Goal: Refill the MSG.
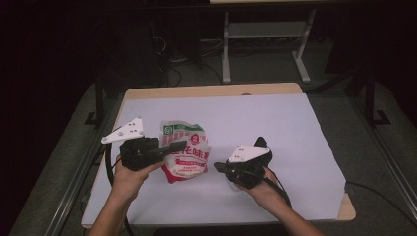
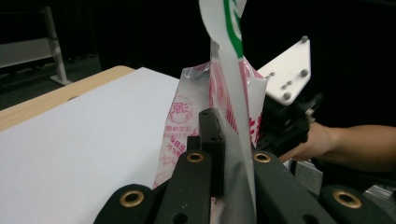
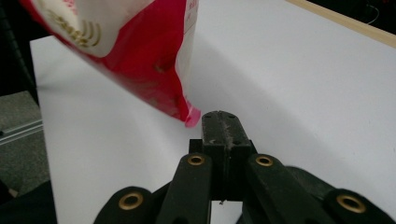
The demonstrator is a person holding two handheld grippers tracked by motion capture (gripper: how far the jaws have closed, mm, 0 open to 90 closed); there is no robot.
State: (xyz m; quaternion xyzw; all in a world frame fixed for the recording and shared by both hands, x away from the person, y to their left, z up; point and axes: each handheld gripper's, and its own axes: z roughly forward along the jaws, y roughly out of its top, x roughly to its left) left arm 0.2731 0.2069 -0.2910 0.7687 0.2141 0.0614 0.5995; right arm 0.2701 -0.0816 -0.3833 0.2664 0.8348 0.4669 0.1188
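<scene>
Two black grippers are seen in the high view: the left gripper (image 1: 181, 146) and the right gripper (image 1: 218, 167). Each is topped by a grey three-cornered plate dotted with small dark screws. A black cable is trailed from each body toward the table's near edge. In the gripper views, each pair of black jaws is carried on matte black linkage arms fitted with brass-coloured ringed pivots, and small screw holes are seen in the jaw blocks. The forearms are left bare, no sleeves being worn.
</scene>
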